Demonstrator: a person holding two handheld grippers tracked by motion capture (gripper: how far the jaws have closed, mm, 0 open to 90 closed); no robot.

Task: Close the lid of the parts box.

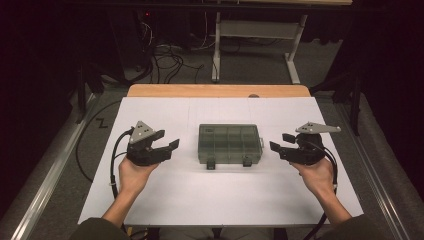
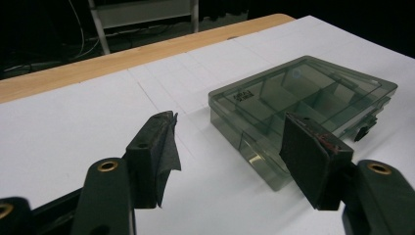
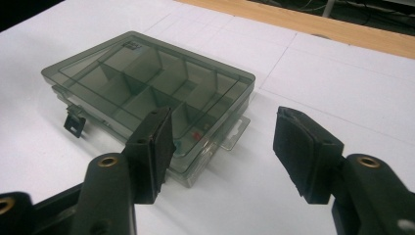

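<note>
Box: a smoky translucent compartment box (image 1: 230, 144) is lying flat, lid closed, near the middle of the white bench (image 1: 220, 200), between the two grippers and touched by neither.
Latches: two dark latches (image 1: 211, 164) are seen hanging open on the box's near edge.
Compartments: dividers are being shown through the lid in the gripper views; small items, one red, are glimpsed inside in the right gripper view but are too small to tell.
Left gripper: the left gripper (image 1: 169, 141) is being held just left of the box, its fingers (image 2: 159, 152) spread wide with nothing between them.
Right gripper: the right gripper (image 1: 281, 142) is being held just right of the box, its fingers (image 3: 303, 152) also standing wide and holding nothing.
Bench edge: a wooden strip (image 1: 215, 90) is showing along the far side.
</note>
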